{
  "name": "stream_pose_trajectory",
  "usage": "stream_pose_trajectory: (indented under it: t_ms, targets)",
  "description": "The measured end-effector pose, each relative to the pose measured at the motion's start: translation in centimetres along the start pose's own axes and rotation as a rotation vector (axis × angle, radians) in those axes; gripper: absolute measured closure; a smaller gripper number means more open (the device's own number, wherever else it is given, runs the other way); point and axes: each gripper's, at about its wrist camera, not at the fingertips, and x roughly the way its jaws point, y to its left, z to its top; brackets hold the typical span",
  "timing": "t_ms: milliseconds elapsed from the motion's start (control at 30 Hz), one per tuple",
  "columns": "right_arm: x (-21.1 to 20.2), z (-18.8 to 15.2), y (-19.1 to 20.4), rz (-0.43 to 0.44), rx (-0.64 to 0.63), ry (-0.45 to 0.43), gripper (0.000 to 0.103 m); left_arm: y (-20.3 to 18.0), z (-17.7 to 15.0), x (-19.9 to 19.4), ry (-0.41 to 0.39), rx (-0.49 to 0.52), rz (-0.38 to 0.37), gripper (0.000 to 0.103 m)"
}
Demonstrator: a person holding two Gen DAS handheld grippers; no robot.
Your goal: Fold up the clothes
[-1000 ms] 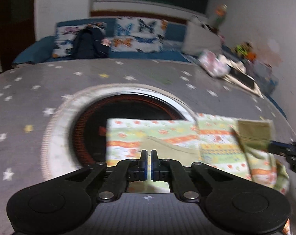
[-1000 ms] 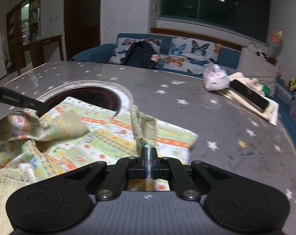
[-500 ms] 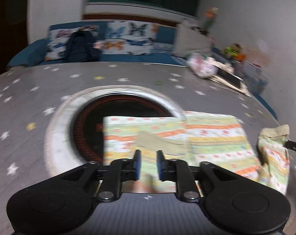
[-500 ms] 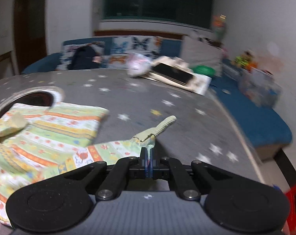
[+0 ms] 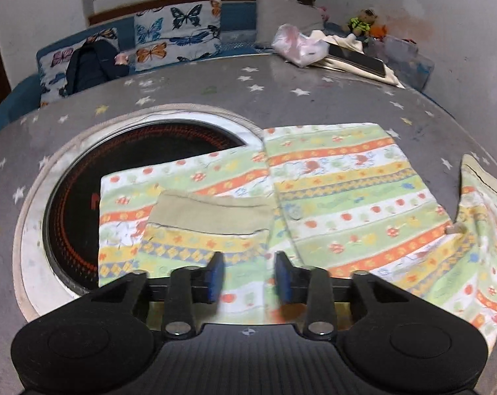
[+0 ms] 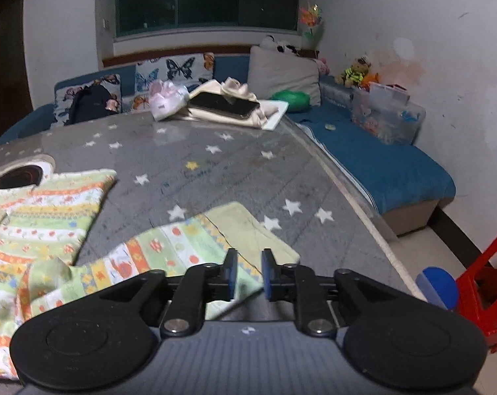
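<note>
A grey star-printed table [image 5: 215,98] with a round hob [image 5: 93,197] set in it fills a dim living room, a blue sofa [image 6: 363,151] with butterfly cushions running along the far wall. On it lies the striped baby garment [image 5: 347,197], body flat across the middle — its long axis running from the hob toward the table's right edge. 1 sleeve is already folded in, its beige cuff [image 5: 209,210] lying on the body just ahead of the left gripper [image 5: 248,278], whose jaws have just been narrowing from a wider gap and now stand apart with only cloth beneath them, nothing pinched. The other sleeve [image 6: 189,250] stretches out sideways, away from the body, its cuff end lying flat just under and ahead of the right gripper [image 6: 248,275] — jaws have just been opening, pads clear of the fabric, so it looks let go. The right hand is plainly nearer that outstretched sleeve; folding it would likely mean carrying it left, back over the body.
</note>
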Motion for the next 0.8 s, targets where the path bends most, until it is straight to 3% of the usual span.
stream_pose_trajectory:
  t_ms: [33, 133, 367, 600, 733, 800]
  targets:
    - [0.0, 0.3, 0.3, 0.011, -0.005, -0.005, 0.077, 0.4, -0.1, 0.0, -0.005, -0.009, 0.005, 0.091]
    - [0.0, 0.8, 1.7, 0.054, -0.028, -0.011, 0.072, 2.0, -0.1, -1.1, -0.033, -0.070, 0.001, 0.097]
    - [0.6, 1.3, 5.8, 0.155, -0.088, -0.005, 0.058, 7.8, -1.5, -7.3, -0.178, -0.245, 0.101, 0.099]
    - [1.2, 1.4, 8.2, 0.216, -0.125, 0.010, 0.053, 15.1, -7.0, -13.4, -0.236, -0.445, 0.310, 0.099]
    - [1.4, 1.4, 9.1, 0.241, -0.143, 0.017, 0.050, 17.5, -9.4, -13.5, -0.176, -0.550, 0.259, 0.098]
    - [1.6, 1.5, 9.7, 0.250, -0.151, 0.020, 0.049, 16.9, -9.7, -12.8, -0.157, -0.538, 0.226, 0.093]
